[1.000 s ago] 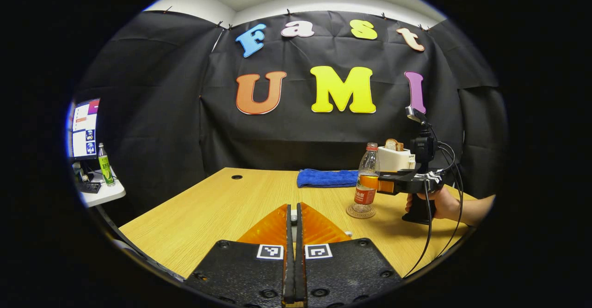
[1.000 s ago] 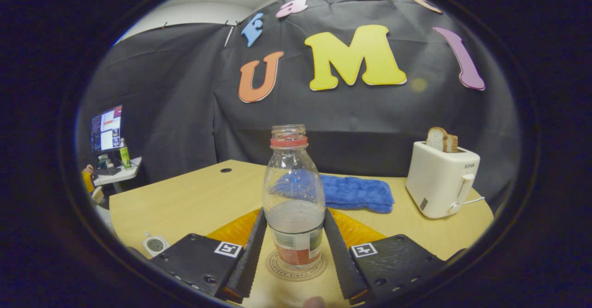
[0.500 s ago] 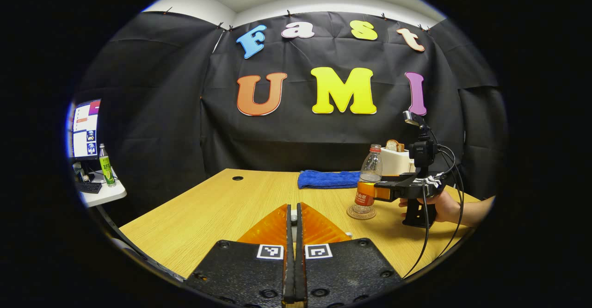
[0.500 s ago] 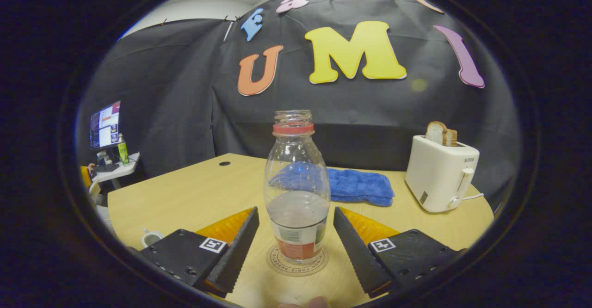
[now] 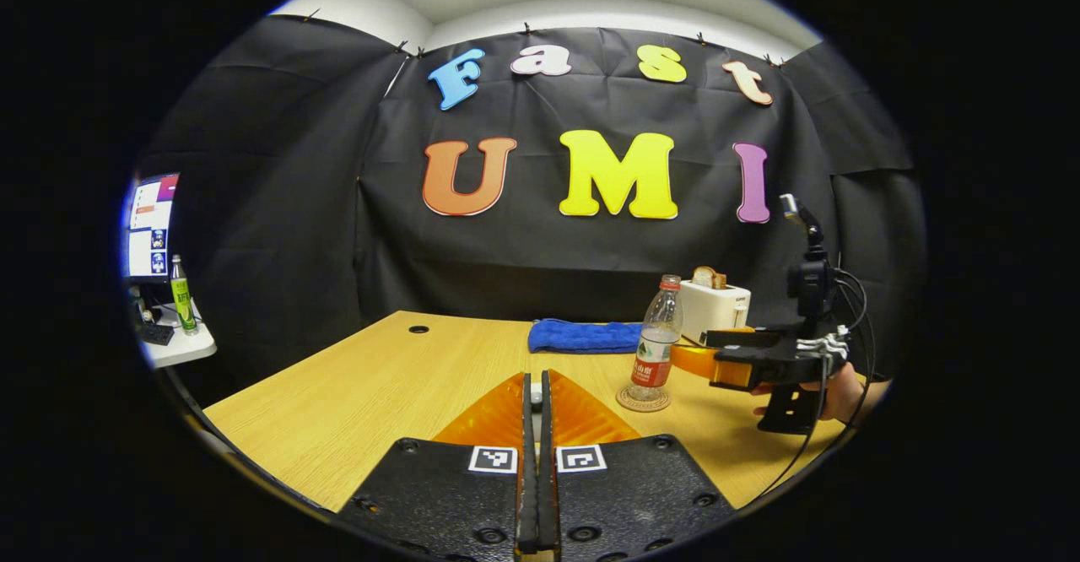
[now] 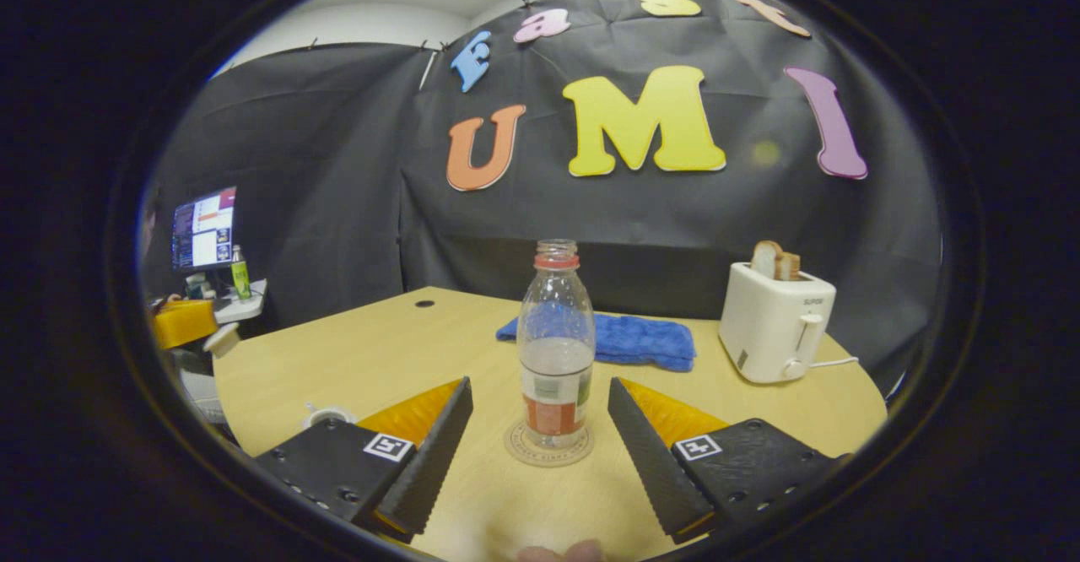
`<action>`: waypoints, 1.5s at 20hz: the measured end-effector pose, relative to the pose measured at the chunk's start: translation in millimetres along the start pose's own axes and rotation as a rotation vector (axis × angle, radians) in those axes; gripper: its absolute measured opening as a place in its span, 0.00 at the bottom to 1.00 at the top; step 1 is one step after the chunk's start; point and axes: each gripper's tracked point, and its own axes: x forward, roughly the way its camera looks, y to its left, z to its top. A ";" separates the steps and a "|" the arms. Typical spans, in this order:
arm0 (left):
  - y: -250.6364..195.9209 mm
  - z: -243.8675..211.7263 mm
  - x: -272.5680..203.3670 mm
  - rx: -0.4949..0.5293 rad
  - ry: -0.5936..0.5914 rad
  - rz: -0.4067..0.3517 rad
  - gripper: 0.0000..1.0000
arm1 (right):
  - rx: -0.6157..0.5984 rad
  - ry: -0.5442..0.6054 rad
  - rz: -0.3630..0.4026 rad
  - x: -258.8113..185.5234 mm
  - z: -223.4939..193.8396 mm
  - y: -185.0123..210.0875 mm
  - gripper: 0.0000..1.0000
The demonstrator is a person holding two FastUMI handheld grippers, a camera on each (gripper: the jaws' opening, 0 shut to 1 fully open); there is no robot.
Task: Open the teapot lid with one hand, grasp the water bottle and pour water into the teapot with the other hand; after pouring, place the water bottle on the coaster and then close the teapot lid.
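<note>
Left gripper view: your left gripper [image 5: 537, 427] has its fingers pressed together; whether they pinch the small pale thing glimpsed at their tips, you cannot tell. The water bottle [image 5: 656, 338] stands upright on the round coaster [image 5: 643, 398], ahead and to the right. Your right gripper [image 5: 693, 351] sits just beside it, not touching.

Right gripper view: your right gripper's fingers are spread wide apart, holding nothing. The bottle stands straight ahead, long axis vertical, beyond the fingertips and centred on the coaster. A white rounded object [image 6: 325, 415], perhaps the teapot, peeks at lower left, nearer your left hand; closing the lid likely falls to it.
</note>
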 end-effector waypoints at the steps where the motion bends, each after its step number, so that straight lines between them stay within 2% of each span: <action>1: -6.3 -1.0 4.1 -0.007 0.000 -0.013 0.03 | -0.002 -0.015 -0.013 -14.2 2.1 -3.9 0.96; 2: -13.9 -2.5 8.6 -0.010 0.003 -0.028 0.03 | -0.010 -0.033 -0.033 -27.1 5.7 -10.9 0.94; 7: -41.7 -24.6 31.5 0.014 0.044 -0.075 0.03 | -0.017 -0.103 -0.149 -80.1 12.1 -48.9 0.96; 13: -36.0 -54.6 48.1 0.060 0.112 -0.031 0.03 | 0.020 -0.127 -0.321 -120.3 -13.5 -106.4 0.96; 20: -22.2 -80.0 54.1 0.035 0.169 0.011 0.03 | 0.063 -0.111 -0.367 -129.7 -31.9 -134.6 0.96; 30: -23.0 -97.1 56.4 0.033 0.221 0.028 0.06 | 0.068 -0.123 -0.365 -129.1 -36.1 -137.0 0.95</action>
